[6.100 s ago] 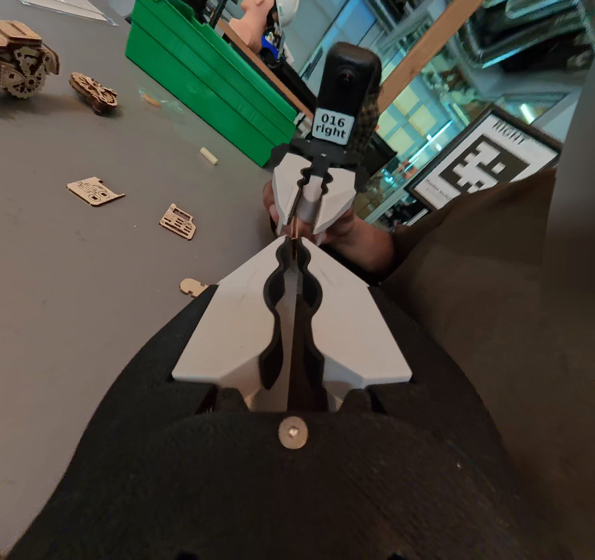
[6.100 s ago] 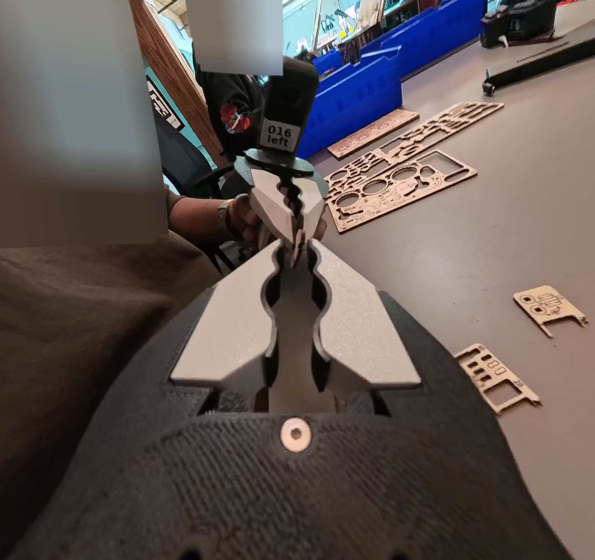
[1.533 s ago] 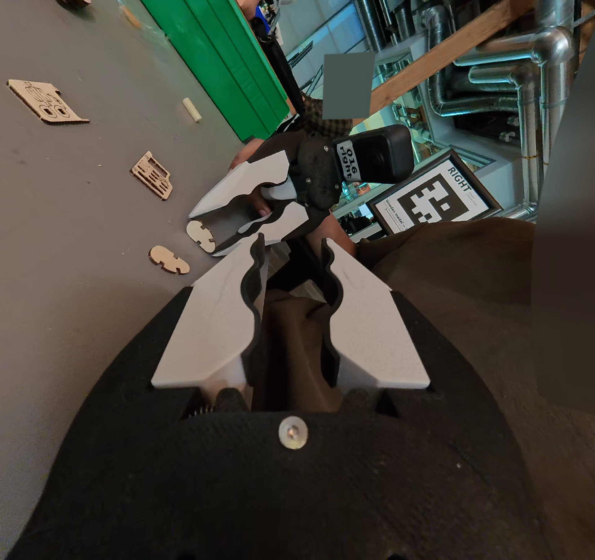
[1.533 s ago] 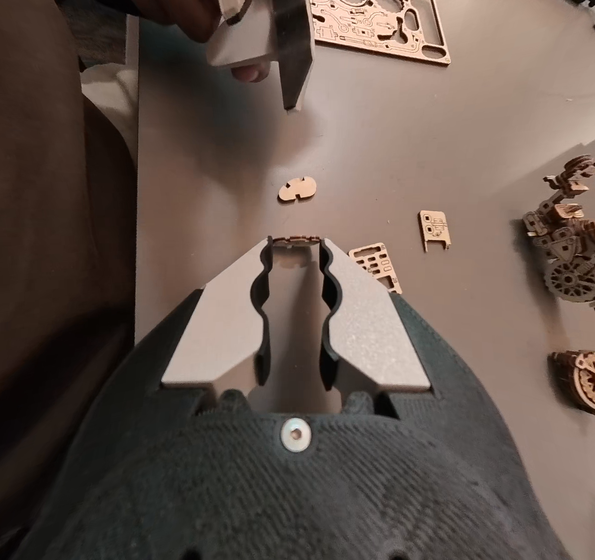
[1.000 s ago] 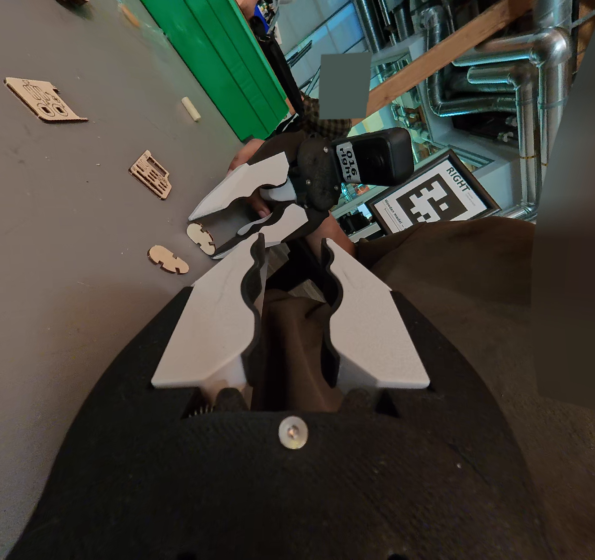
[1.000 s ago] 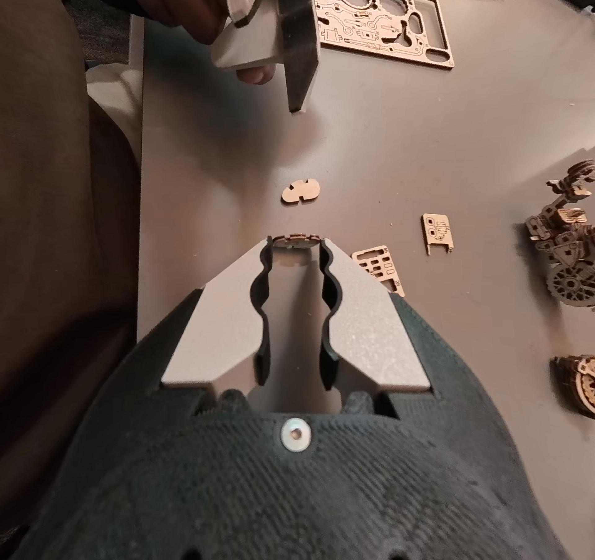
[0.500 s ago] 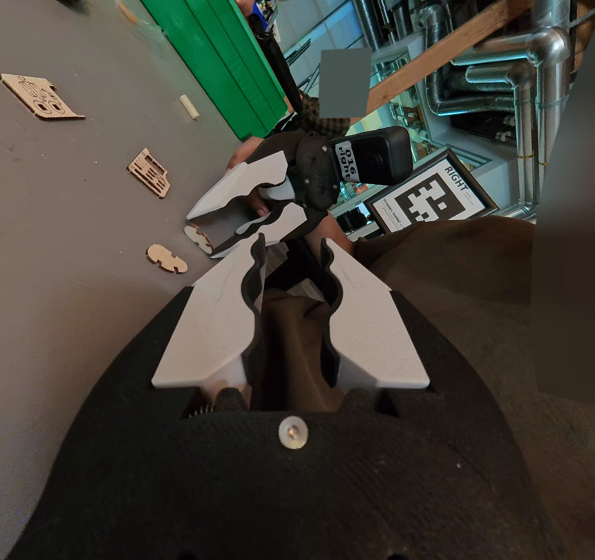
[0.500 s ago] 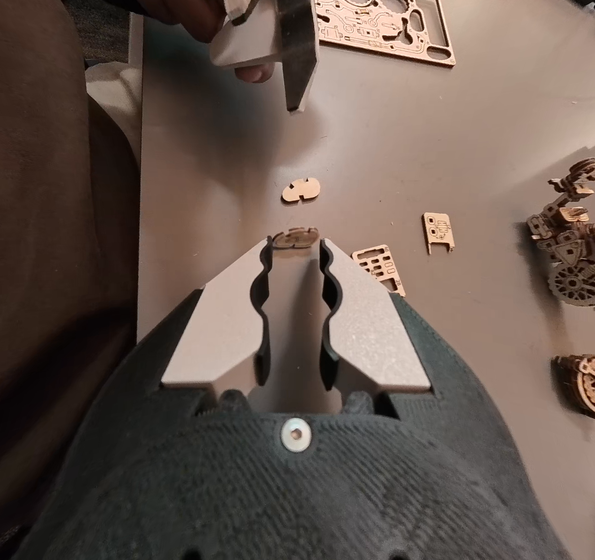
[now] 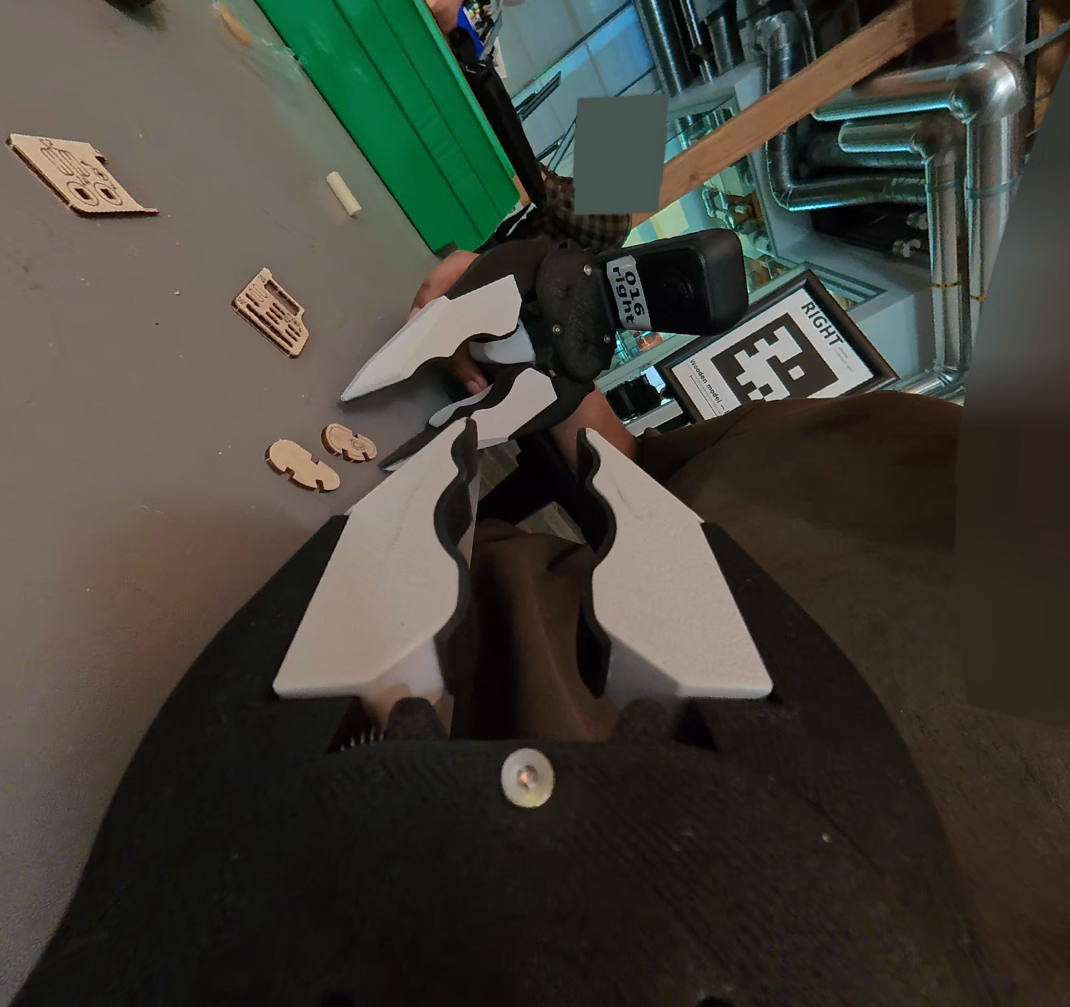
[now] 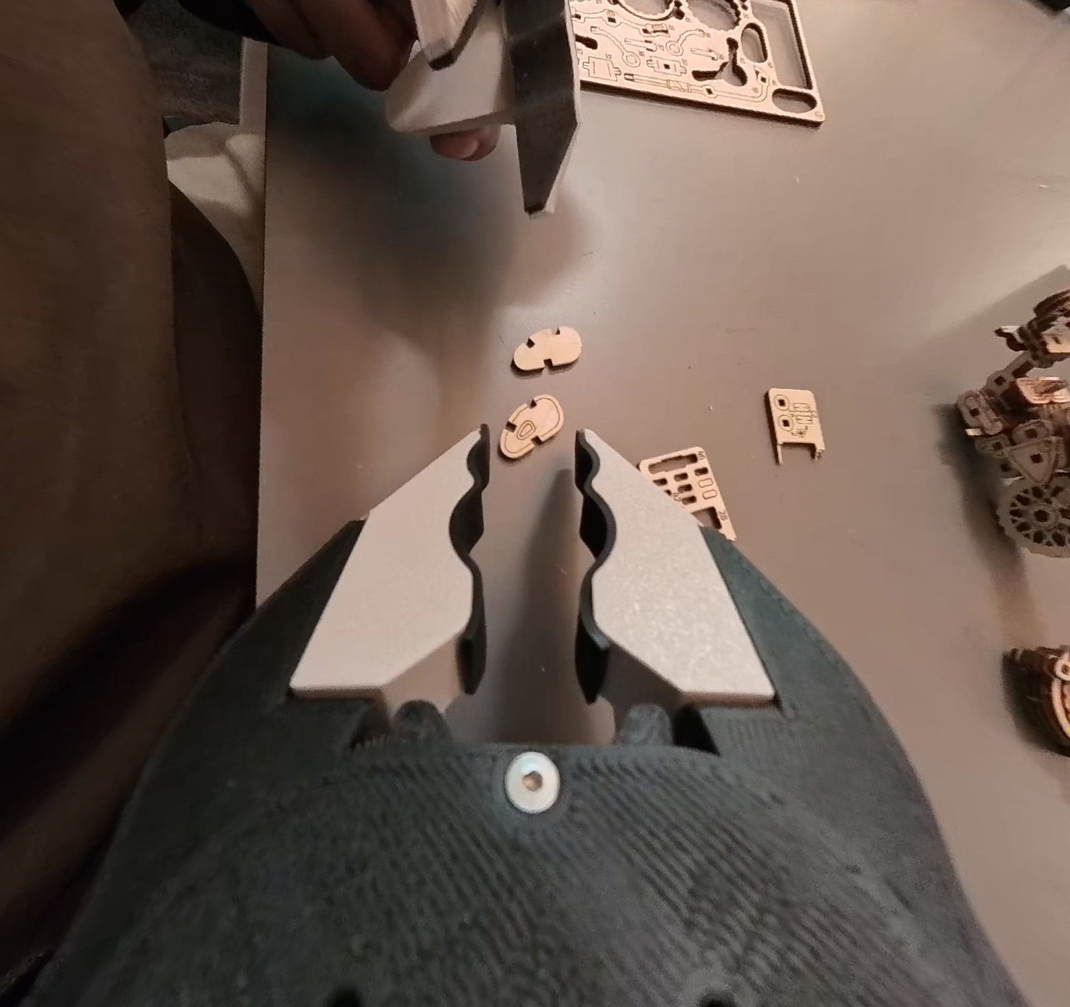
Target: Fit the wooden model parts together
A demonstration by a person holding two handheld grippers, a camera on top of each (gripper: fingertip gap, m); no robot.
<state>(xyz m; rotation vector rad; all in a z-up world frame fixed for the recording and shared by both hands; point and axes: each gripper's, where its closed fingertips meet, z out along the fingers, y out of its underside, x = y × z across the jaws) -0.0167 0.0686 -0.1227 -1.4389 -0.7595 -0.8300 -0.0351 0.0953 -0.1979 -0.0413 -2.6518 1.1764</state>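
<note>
Two small oval wooden parts lie side by side on the grey table (image 10: 752,261). The engraved part (image 10: 531,424) lies just beyond my right gripper's tips, and the plain notched part (image 10: 547,347) lies a little farther. Both show in the left wrist view, engraved (image 9: 349,442) and plain (image 9: 301,465). My right gripper (image 10: 530,438) is open and empty, low over the table; it also shows in the left wrist view (image 9: 365,432). My left gripper (image 9: 527,435) is open and empty, off the table's near edge; in the right wrist view it (image 10: 486,157) hangs above the table.
A slotted plate (image 10: 692,490) and a small card part (image 10: 796,422) lie right of the oval parts. Part-built wooden models (image 10: 1036,458) stand at the far right. Cut-out sheets (image 10: 695,53) lie beyond. A green bin (image 9: 370,64) and a white peg (image 9: 343,193) are farther back. About 8 centimetres separates my left fingertips from my right.
Six seconds ago both grippers were shut, tips together in the air. The right gripper has since laid the engraved oval part on the table, let go and drawn back. The left gripper stays open.
</note>
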